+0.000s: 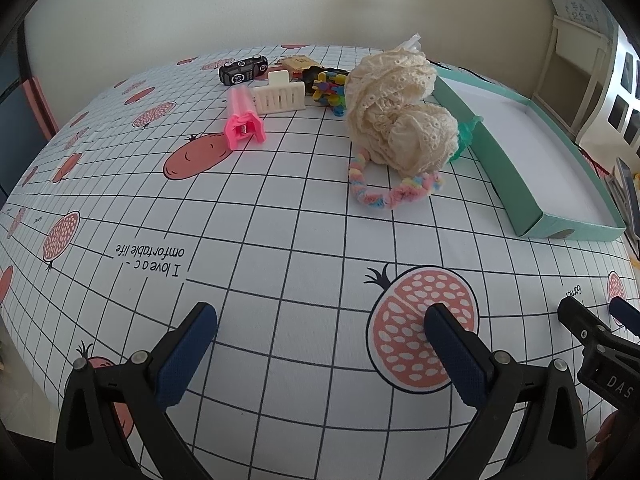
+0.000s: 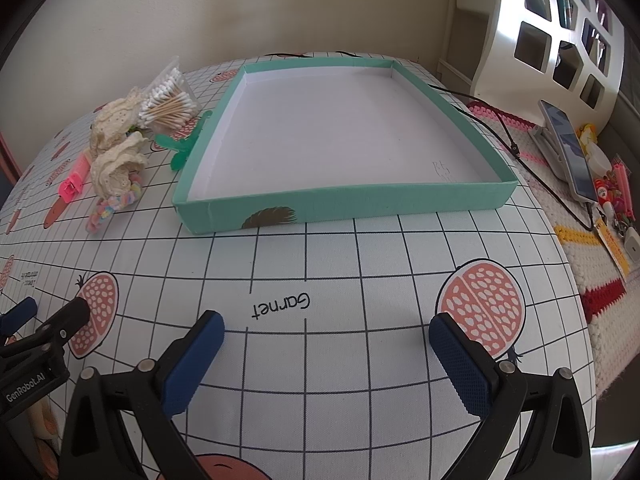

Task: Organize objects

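Note:
My left gripper hangs open over the bare tablecloth near the front edge, nothing between its blue pads. Beyond it lie a pastel scrunchie, a cream lace bundle, a pink clip, a white claw clip, a heap of small coloured clips, a black toy car and a green clip. My right gripper is open too, empty, just in front of the shallow teal box, whose white inside holds nothing. A pack of cotton swabs lies left of the box.
A patterned cloth covers the table. Off its right edge lie a phone on a stand, a black cable, small trinkets and a crocheted mat. A white shelf unit stands at the back right by the wall.

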Action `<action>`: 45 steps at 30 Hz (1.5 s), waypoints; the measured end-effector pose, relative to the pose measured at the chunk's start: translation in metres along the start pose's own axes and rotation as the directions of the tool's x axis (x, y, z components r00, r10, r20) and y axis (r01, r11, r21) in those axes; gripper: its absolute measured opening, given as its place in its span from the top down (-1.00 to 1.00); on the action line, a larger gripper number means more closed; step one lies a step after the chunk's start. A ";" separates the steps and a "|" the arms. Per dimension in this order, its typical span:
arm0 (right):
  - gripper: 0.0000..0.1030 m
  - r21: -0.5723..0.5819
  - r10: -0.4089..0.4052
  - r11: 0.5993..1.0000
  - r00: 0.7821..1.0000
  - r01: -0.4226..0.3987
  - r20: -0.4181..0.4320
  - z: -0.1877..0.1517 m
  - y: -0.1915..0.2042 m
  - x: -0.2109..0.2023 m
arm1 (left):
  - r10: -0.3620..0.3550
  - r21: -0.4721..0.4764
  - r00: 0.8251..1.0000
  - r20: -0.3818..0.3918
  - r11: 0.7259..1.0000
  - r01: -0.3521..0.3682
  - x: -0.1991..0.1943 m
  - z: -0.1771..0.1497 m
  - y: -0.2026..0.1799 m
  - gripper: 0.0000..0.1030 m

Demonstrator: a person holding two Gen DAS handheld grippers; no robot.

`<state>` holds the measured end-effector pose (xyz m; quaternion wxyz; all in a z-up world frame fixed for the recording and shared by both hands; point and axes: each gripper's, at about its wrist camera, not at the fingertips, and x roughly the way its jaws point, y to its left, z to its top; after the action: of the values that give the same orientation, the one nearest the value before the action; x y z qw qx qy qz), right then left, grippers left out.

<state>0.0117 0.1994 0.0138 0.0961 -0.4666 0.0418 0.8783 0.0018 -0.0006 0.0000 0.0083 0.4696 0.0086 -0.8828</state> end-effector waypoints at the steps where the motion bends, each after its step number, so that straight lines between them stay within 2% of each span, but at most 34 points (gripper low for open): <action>1: -1.00 0.000 0.000 1.000 1.000 0.000 0.000 0.000 0.000 0.000 | 0.000 0.000 1.000 0.000 1.000 0.000 0.000 0.000 0.000 -1.00; 19: -1.00 0.000 -0.001 1.000 1.000 0.001 -0.001 0.000 0.000 0.000 | -0.004 0.005 1.000 -0.005 1.000 0.004 0.001 0.000 -0.001 -1.00; 25: -1.00 0.007 0.002 1.000 1.000 -0.002 -0.019 0.004 -0.002 -0.002 | -0.014 0.000 0.999 -0.032 1.000 0.014 0.000 0.002 0.000 -1.00; 27: -1.00 0.010 0.015 1.000 1.000 -0.015 0.005 0.007 -0.004 -0.008 | -0.024 -0.018 0.999 -0.039 1.000 0.023 -0.002 0.006 0.003 -1.00; 31: -1.00 -0.017 0.050 0.999 0.997 -0.049 0.053 0.026 -0.003 -0.023 | -0.023 -0.040 0.999 -0.043 0.999 0.021 -0.013 0.026 0.012 -1.00; 38: -1.00 -0.128 0.122 0.986 0.986 -0.107 0.113 0.074 0.027 -0.072 | 0.011 -0.053 0.999 -0.043 0.998 -0.014 -0.036 0.094 0.035 -1.00; 42: -1.00 -0.190 0.159 0.972 0.981 -0.137 0.110 0.107 0.047 -0.084 | -0.025 -0.102 0.998 -0.062 0.995 0.018 -0.038 0.127 0.052 -1.00; 45: -1.00 -0.215 0.182 0.964 0.979 -0.159 0.094 0.124 0.062 -0.085 | -0.029 -0.132 0.996 -0.090 0.991 0.017 -0.030 0.143 0.062 -1.00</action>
<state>-0.0550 0.1482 0.1524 -0.0267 -0.4183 -0.0151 0.9078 -0.0982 -0.0654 0.1044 0.0287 0.5080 0.0724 -0.8579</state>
